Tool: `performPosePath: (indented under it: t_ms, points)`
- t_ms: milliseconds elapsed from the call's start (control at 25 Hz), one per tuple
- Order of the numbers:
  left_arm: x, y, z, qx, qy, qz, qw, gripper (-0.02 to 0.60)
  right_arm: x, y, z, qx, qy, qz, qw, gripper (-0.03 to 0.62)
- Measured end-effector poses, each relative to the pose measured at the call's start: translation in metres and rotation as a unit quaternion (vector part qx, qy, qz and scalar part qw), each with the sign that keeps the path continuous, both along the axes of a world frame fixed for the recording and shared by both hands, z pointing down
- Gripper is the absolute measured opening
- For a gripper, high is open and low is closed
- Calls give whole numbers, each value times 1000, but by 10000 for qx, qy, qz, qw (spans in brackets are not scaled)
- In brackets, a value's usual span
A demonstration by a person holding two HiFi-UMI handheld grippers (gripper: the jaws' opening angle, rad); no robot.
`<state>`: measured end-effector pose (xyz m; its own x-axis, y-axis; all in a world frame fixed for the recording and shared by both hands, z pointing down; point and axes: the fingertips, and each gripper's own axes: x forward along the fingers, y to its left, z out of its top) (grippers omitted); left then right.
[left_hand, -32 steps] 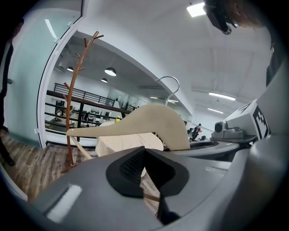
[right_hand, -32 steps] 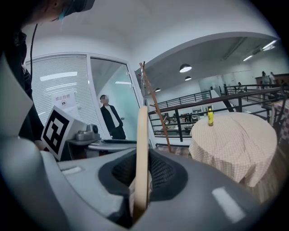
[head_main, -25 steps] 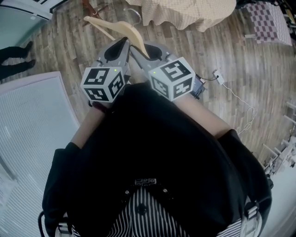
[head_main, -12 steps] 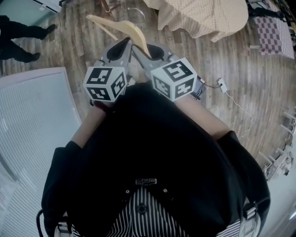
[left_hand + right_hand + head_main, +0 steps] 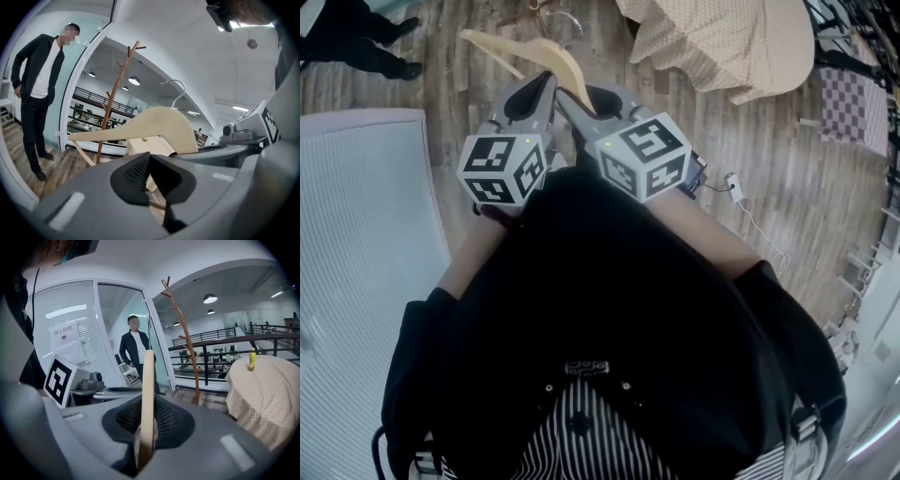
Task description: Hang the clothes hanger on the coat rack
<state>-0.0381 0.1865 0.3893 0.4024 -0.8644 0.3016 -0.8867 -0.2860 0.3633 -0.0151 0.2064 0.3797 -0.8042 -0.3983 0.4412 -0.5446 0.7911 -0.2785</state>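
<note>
At chest height, your right gripper [image 5: 146, 420] pinched the hanger [image 5: 551, 56], likely light and stiff, by its arm; your left gripper [image 5: 150, 174] clamped its thin bar.

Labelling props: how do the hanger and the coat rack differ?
The hanger is pale, the coat rack darker brown. The hanger is broad and curved with a metal hook, the coat rack a thin branched pole. The right gripper clamps the hanger; the coat rack stands free. Both look wooden.

One hanger [image 5: 161, 124], one coat rack [image 5: 187, 345].
</note>
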Motion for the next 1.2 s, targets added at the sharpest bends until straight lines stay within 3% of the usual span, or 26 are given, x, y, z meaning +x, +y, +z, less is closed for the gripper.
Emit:
performPosePath:
  t_ms: [240,520,880,1200]
  points:
    - [-36,-24,5,-81,-45,-358,9993,2,-36,-28,2,-34,-63,-394,9992,55]
    - [-59,-92,6,-22,-176,-697,9974,2,-57,-94,3,-1,-190,-736,9971,55]
    - [-35,-216,-25,-13,-276,-820,9963,2,-33,-218,-26,-16,-280,-946,9951,55]
    - [-46,-296,-9,-49,-411,-1000,9941,2,-42,-299,-9,-74,-399,-1121,9929,55]
